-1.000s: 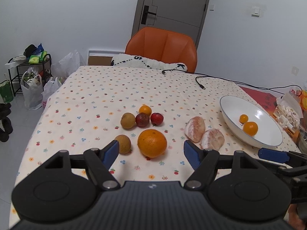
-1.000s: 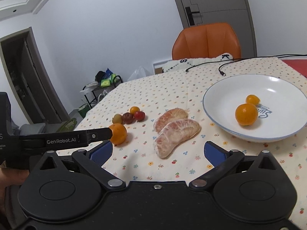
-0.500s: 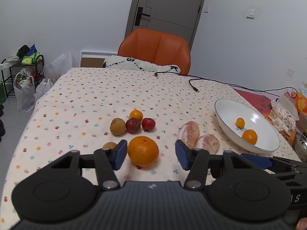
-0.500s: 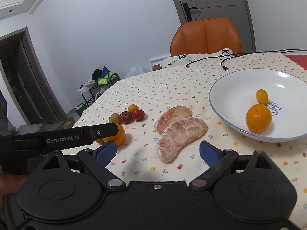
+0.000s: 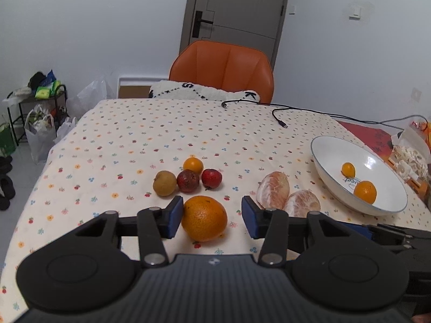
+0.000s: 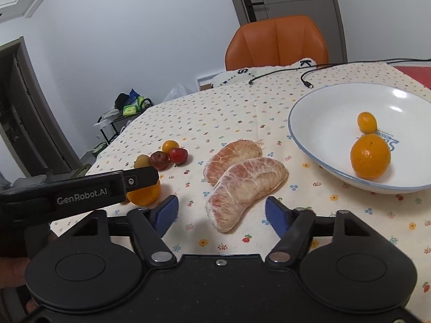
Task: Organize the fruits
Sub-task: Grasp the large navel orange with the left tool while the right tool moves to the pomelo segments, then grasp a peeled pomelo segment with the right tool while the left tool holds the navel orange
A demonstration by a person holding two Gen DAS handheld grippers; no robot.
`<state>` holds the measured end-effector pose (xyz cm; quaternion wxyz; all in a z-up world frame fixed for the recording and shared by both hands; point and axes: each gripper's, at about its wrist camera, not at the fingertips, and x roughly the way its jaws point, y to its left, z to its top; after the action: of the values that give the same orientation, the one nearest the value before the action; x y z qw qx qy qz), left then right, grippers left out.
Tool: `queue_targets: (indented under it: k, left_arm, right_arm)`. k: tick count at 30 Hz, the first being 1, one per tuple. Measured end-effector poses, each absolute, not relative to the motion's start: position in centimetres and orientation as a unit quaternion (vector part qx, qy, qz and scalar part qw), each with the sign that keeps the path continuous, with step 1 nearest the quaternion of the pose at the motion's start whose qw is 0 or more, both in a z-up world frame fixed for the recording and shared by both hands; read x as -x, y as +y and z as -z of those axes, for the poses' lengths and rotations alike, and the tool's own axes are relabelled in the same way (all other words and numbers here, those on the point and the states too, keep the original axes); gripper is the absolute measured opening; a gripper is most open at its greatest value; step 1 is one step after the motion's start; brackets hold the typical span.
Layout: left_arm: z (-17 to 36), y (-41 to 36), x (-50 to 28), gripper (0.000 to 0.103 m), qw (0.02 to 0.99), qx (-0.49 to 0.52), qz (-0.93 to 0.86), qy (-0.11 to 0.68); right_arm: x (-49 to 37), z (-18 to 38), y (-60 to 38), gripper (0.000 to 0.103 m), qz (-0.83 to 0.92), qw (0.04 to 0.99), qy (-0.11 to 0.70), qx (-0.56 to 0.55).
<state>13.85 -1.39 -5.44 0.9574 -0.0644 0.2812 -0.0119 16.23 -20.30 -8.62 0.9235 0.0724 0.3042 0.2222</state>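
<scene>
The white bowl (image 5: 388, 210) at the right of the table (image 5: 134, 123) holds 2 pieces of fruit so far: an orange (image 6: 370, 158) near its front rim and a smaller orange fruit (image 6: 367, 122) just behind it. Everything else is on the flowered cloth, so the sorting looks to be at an early stage.

The left gripper (image 5: 211, 216) has its fingers apart on either side of the big orange (image 5: 204, 218); the left pad is just beside the skin (touching or not, I cannot tell) and the right pad stands clear of it. This looks like the next fruit to go.

The right gripper (image 6: 222, 210) hangs with its fingers spread wide and nothing between them, over the near end of the front grapefruit wedge (image 6: 246, 188); the second wedge (image 6: 233, 156) lies touching it behind.

Also left are the 4 small fruits huddled beyond the big orange: a brown one (image 5: 164, 183), a dark red one (image 5: 188, 180), a bright red one (image 5: 212, 178) and a small orange one (image 5: 193, 165).
</scene>
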Motion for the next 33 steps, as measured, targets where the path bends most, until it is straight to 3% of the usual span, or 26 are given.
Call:
queue_targets:
  k: [3, 6, 13, 15, 24, 27, 29, 33]
  left_arm:
    - [5.6, -1.5, -14.1, 0.046, 0.957, 0.059, 0.005, 0.283]
    - [5.6, -1.3, -14.3, 0.046, 0.956, 0.064, 0.0, 0.286]
    - [6.2, -1.8, -14.5, 0.046, 0.954, 0.043, -0.009, 0.295]
    - [6.5, -1.5, -14.6, 0.039, 0.95, 0.056, -0.007, 0.307]
    - [6.6, -2.0, -13.7, 0.038, 0.951, 0.065, 0.004, 0.303]
    - [6.6, -2.4, -13.4, 0.038, 0.95, 0.064, 0.013, 0.305]
    - [6.6, -2.6, -13.1, 0.038, 0.95, 0.065, 0.016, 0.306]
    - [6.5, -2.7, -12.8, 0.038, 0.949, 0.068, 0.019, 0.306]
  right_arm:
    - [-16.4, 8.7, -20.3, 0.055, -0.218, 0.926, 0.302, -0.071]
    - [-16.6, 8.8, -20.8, 0.036, -0.214, 0.924, 0.306, -0.079]
    - [-16.1, 8.9, -21.4, 0.025, -0.23, 0.918, 0.309, -0.087]
    - [-15.9, 8.9, -21.6, 0.023, -0.233, 0.917, 0.31, -0.089]
    - [-14.7, 8.6, -22.8, 0.019, -0.232, 0.918, 0.311, -0.083]
    - [-14.4, 8.4, -23.2, 0.014, -0.228, 0.917, 0.316, -0.082]
    - [-14.3, 8.4, -23.4, 0.015, -0.226, 0.915, 0.322, -0.086]
    - [-14.4, 8.2, -23.2, 0.029, -0.225, 0.917, 0.317, -0.087]
